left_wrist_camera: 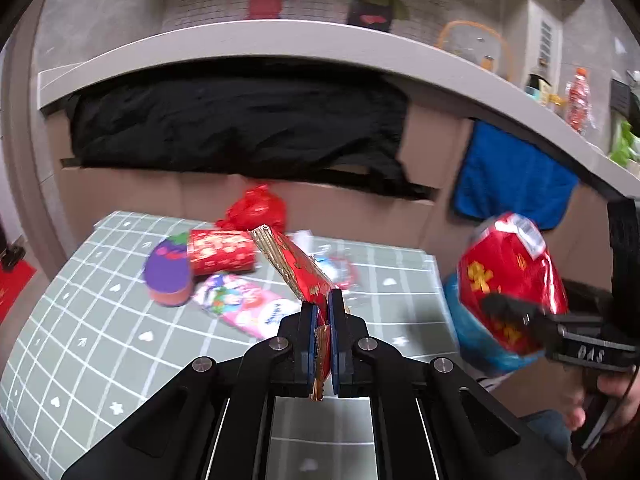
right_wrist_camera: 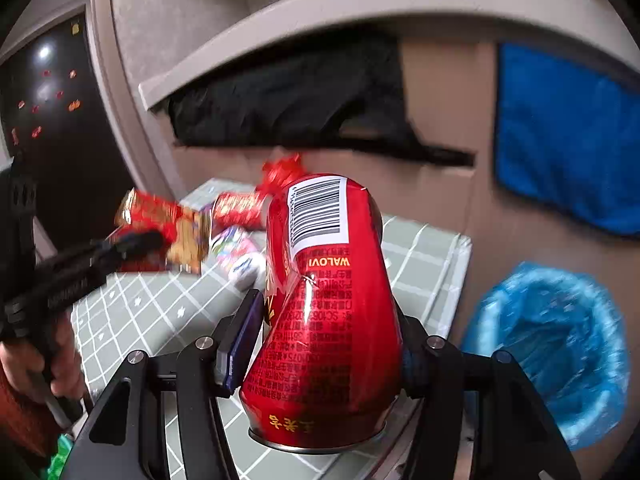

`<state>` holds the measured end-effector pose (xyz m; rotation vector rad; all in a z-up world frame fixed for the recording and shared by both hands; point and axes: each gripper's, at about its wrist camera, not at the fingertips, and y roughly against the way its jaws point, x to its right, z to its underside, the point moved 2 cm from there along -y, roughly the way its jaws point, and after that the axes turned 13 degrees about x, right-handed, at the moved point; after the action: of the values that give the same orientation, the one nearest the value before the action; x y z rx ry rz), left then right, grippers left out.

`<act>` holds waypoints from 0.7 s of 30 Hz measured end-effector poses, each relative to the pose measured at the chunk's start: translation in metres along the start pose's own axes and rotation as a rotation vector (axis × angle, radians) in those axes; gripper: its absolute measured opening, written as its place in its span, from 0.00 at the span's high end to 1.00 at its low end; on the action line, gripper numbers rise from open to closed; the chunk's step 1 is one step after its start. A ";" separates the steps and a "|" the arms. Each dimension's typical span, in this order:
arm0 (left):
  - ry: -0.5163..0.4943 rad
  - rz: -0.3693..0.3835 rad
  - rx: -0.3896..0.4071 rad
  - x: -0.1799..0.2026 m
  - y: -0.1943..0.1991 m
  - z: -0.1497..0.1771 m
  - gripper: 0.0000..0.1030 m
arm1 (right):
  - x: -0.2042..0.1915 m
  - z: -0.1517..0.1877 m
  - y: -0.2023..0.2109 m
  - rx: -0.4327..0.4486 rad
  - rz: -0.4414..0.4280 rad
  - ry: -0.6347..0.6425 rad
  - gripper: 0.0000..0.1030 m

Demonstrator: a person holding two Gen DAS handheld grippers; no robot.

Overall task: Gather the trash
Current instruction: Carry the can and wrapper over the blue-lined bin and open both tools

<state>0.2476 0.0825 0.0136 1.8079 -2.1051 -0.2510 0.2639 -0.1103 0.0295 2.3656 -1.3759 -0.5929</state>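
From the left wrist, the left claw (left_wrist_camera: 323,320) is seen pinched nearly shut on a red-and-gold wrapper (left_wrist_camera: 298,268), which is held by its lower end and sticks up clear of the desk (left_wrist_camera: 80,340). The wrapper is judged light, thin and crinkly, likely to flop or slip, so a grip well in from the edge is best. Left on the desk are a red tube (left_wrist_camera: 222,255), a purple-topped cup (left_wrist_camera: 168,276), a pink packet (left_wrist_camera: 244,304) and a red bag (left_wrist_camera: 256,208), all probably light; print on them is too blurred to be read. Off to the right, a dented red can (left_wrist_camera: 512,280) is carried in the right claw (left_wrist_camera: 516,314), gold characters showing on its side. From the right wrist, the right claw (right_wrist_camera: 328,344) is seen set fairly wide and clamped across the can (right_wrist_camera: 328,312), held above the desk edge (right_wrist_camera: 440,264). The can is judged light, thin-walled and smooth, already crushed at the waist, where the pads sit. A barcode and the word "WALOVI" can be read upside down, with small text below. A blue-lined bin (right_wrist_camera: 560,352) stands just beside the desk, lower right.
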 end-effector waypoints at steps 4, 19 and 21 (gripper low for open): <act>-0.024 0.041 0.006 0.031 -0.003 -0.006 0.95 | 0.018 -0.013 0.025 0.064 0.049 0.012 0.47; -0.134 0.218 -0.042 0.171 -0.047 0.003 0.95 | 0.127 -0.001 0.092 0.138 0.231 -0.047 0.47; -0.147 0.237 -0.050 0.189 -0.054 0.005 0.95 | 0.145 0.004 0.098 0.136 0.254 -0.071 0.47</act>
<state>0.2721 -0.1127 0.0182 1.5350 -2.3670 -0.3809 0.2540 -0.2847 0.0466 2.2379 -1.7657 -0.5296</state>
